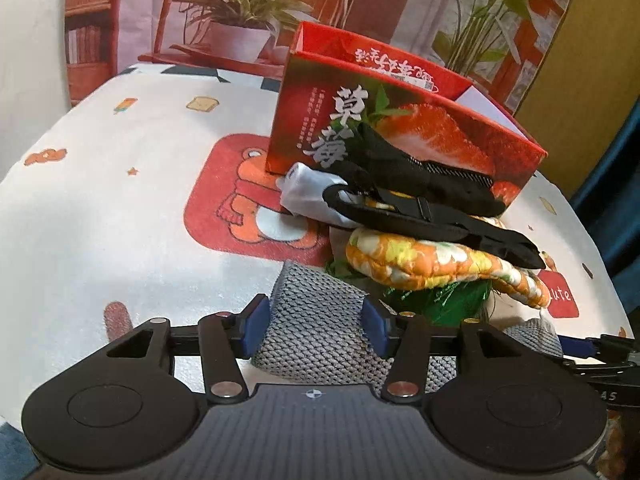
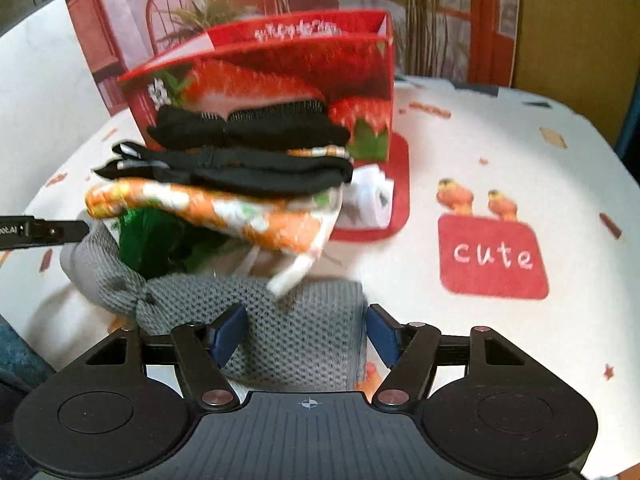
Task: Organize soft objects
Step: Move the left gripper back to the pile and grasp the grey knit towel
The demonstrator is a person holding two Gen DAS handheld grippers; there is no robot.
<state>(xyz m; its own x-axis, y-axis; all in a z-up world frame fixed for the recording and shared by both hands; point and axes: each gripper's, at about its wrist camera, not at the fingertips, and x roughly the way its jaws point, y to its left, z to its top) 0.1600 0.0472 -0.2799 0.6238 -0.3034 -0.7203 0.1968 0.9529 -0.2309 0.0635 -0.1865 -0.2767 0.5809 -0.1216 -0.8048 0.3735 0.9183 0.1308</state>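
In the left wrist view, the left gripper point(image 1: 316, 320) has its blue pads on either side of a fold of the grey knitted cloth point(image 1: 320, 320), and the pads appear to press into it, so I judge it clamped on that cloth. Beyond it the soft things lie heaped together on the printed tablecloth point(image 1: 120, 200): green tinsel point(image 1: 452, 300) at the bottom, a quilted orange and yellow mitt point(image 1: 432, 260) above it, black fabric with straps point(image 1: 420, 196) on top, and a pale grey rolled piece point(image 1: 308, 192) poking out to the side. The heap leans against the front wall of the red strawberry box point(image 1: 400, 128), whose open top shows no soft item inside as far as this angle lets me see. In the right wrist view, somewhat blurred, the right gripper point(image 2: 306, 332) likewise has its pads either side of another part of the same grey cloth point(image 2: 296, 328), though a gap shows by one pad, so whether it truly grips I cannot tell. The mitt point(image 2: 224, 212), the black fabric point(image 2: 248, 152) and the tinsel point(image 2: 152, 240) sit stacked just before the box point(image 2: 280, 64), with a white rolled piece point(image 2: 370, 200) beside them. By my reading the gathering is done, since everything is in one pile, while putting the pile into the box remains.
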